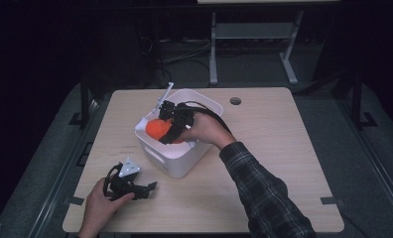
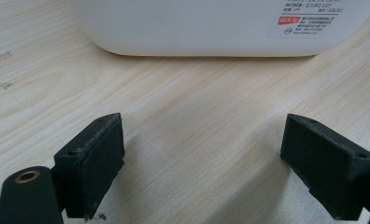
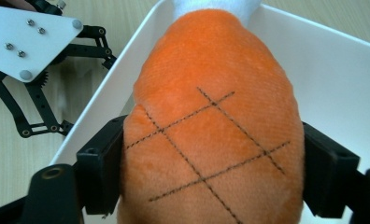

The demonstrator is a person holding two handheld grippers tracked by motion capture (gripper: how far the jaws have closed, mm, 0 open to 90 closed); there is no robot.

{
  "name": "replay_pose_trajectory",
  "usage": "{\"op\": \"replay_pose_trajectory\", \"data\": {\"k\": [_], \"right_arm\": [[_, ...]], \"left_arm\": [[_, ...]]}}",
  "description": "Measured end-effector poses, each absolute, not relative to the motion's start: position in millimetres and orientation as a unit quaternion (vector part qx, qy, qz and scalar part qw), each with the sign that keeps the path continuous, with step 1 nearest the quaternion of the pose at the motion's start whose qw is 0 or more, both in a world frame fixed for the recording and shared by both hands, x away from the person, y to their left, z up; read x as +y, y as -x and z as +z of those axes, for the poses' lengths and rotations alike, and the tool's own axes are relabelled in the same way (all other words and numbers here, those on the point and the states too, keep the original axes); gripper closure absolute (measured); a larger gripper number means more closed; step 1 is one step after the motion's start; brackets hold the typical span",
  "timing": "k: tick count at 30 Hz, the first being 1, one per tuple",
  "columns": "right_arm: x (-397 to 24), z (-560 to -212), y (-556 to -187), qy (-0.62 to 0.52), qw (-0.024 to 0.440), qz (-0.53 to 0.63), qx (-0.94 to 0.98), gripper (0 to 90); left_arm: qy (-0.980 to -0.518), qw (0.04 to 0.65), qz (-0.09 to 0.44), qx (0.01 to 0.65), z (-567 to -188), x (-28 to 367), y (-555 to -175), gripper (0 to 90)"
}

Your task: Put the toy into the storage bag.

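orange plush toy (image 3: 211,135) gripped crosswise — white end (image 3: 216,5) forward

Metal stand (image 1: 254,44) and cables (image 1: 184,54) on dark floor beyond table (image 1: 284,148).

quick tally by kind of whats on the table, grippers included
white bin: 1
orange plush toy, in the bin: 1
grippers: 2, left gripper and right gripper
total: 4

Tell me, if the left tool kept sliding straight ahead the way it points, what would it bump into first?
Probably the white bin. The left tool is open and empty, with bare table ahead, then the bin's side wall. How far off is unclear.
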State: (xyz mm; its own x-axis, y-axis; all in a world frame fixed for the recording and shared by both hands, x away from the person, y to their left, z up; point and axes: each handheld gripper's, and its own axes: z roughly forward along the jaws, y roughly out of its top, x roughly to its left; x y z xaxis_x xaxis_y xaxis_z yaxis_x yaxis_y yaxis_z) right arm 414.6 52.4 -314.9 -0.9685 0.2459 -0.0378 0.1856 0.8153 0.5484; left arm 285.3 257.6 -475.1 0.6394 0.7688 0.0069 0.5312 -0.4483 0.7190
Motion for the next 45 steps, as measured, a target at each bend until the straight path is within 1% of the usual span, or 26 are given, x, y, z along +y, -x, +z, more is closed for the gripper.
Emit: {"op": "replay_pose_trajectory", "data": {"k": [8,16,19,30,45], "right_arm": [[56.6,-323.7,-416.7,-0.110,0.049,0.272,0.955,16.3],[57.8,-325.1,-417.7,-0.113,0.047,0.275,0.954,13.3],[58.4,-324.4,-417.7,-0.117,0.048,0.280,0.952,8.5],[52.1,-316.8,-412.8,-0.117,0.052,0.288,0.949,8.3],[10.0,-301.7,-403.5,-0.130,0.065,0.317,0.937,8.3]], "left_arm": [[-0.834,0.352,0.169,0.390,-475.1,257.6,-285.3,12.6],[-0.834,0.352,0.169,0.390,-475.1,257.6,-285.3,12.6],[-0.834,0.352,0.169,0.390,-475.1,257.6,-285.4,12.7],[-0.834,0.352,0.170,0.389,-475.1,257.7,-285.4,12.7],[-0.835,0.351,0.168,0.389,-474.9,257.8,-285.4,12.7]]}}
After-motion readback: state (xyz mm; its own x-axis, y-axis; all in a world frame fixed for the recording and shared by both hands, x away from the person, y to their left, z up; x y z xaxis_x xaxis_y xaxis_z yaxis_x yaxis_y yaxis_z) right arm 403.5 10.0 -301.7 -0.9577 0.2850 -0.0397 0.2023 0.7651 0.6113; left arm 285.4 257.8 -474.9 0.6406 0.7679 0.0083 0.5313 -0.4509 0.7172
